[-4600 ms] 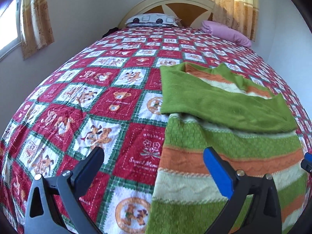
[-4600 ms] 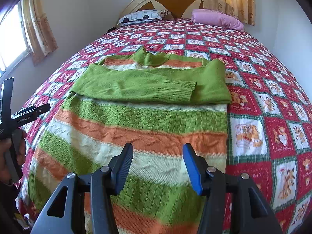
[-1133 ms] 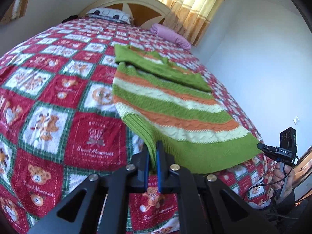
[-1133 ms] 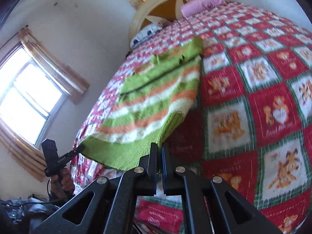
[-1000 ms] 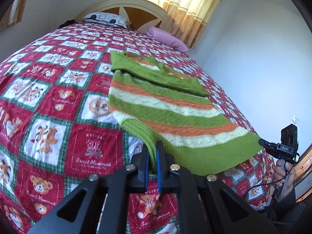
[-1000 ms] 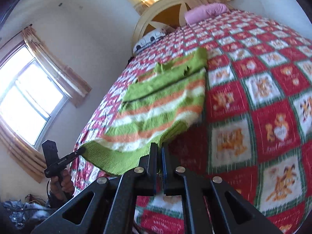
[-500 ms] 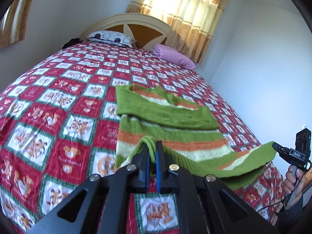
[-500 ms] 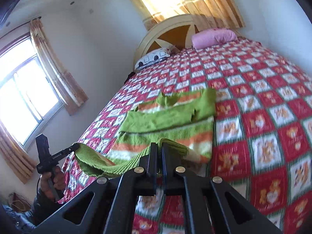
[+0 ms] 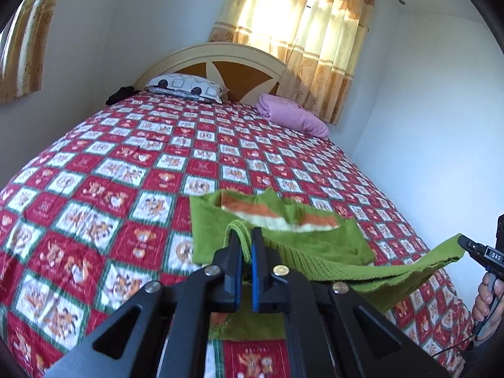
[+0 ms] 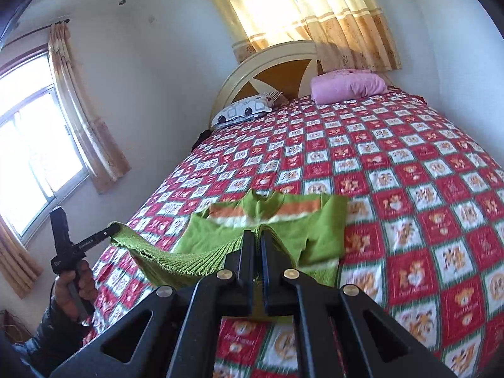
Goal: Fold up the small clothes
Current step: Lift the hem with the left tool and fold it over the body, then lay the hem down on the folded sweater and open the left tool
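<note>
A green, orange and cream striped knit sweater [image 9: 283,239] lies on the bed, sleeves folded across its chest. My left gripper [image 9: 246,236] is shut on the left corner of its green hem. My right gripper [image 10: 257,236] is shut on the right corner of the sweater [image 10: 277,230]. Both hold the hem raised above the bed, stretched between them over the sweater's lower part. In the left wrist view the right gripper [image 9: 463,242] shows at the right edge, pinching the hem. In the right wrist view the left gripper [image 10: 115,228] shows at the left, pinching the other corner.
The bed carries a red, white and green checked quilt [image 9: 126,170] with bear prints. A patterned pillow [image 9: 186,86] and a pink pillow [image 9: 293,115] lie by the headboard [image 9: 220,63]. Walls flank the bed; a window [image 10: 28,145] is on the left.
Both grippers closed on the hem corners, then lifted the hem and carried it forward toward the collar. The striped lower body is now mostly covered from view.
</note>
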Action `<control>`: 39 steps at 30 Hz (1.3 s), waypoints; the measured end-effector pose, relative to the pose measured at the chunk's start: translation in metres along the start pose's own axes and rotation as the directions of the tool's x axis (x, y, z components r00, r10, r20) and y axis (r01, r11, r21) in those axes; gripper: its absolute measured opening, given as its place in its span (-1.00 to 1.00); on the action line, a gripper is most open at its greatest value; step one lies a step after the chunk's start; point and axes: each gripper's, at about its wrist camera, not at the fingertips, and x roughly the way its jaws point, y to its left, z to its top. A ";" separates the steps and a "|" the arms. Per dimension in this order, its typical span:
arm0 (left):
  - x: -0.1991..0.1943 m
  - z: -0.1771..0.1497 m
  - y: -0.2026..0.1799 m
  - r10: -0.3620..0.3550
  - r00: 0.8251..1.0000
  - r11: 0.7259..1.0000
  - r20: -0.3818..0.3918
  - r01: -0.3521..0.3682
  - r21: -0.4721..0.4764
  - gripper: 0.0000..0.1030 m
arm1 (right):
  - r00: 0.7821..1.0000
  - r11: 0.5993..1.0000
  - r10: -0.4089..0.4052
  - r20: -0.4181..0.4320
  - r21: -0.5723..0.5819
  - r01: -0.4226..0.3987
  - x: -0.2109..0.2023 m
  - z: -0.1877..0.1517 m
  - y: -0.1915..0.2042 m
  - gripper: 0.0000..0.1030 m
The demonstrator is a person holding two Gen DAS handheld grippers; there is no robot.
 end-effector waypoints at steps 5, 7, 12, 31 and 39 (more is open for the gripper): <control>0.022 0.027 -0.005 0.017 1.000 1.000 0.019 -0.017 0.004 -0.91 | 1.000 0.999 -0.026 -0.009 0.025 0.026 0.030 0.021 -0.014 -0.94; 0.034 0.036 -0.006 0.024 1.000 1.000 0.018 -0.024 0.007 -0.91 | 0.999 0.999 -0.036 -0.015 0.036 0.037 0.044 0.029 -0.020 -0.94; 0.066 0.052 -0.011 0.057 0.998 0.998 0.005 -0.057 0.033 -0.91 | 0.997 0.996 -0.072 -0.036 0.058 0.074 0.078 0.044 -0.035 -0.94; 0.211 -0.001 0.046 0.302 0.927 0.953 -0.221 -0.300 0.045 -0.30 | 0.928 0.962 -0.270 -0.257 -0.030 0.272 0.245 0.004 -0.102 0.04; 0.201 -0.019 0.015 0.367 0.917 0.915 -0.156 -0.325 0.238 0.05 | 0.842 0.906 -0.423 -0.334 -0.136 0.401 0.274 -0.002 -0.112 0.04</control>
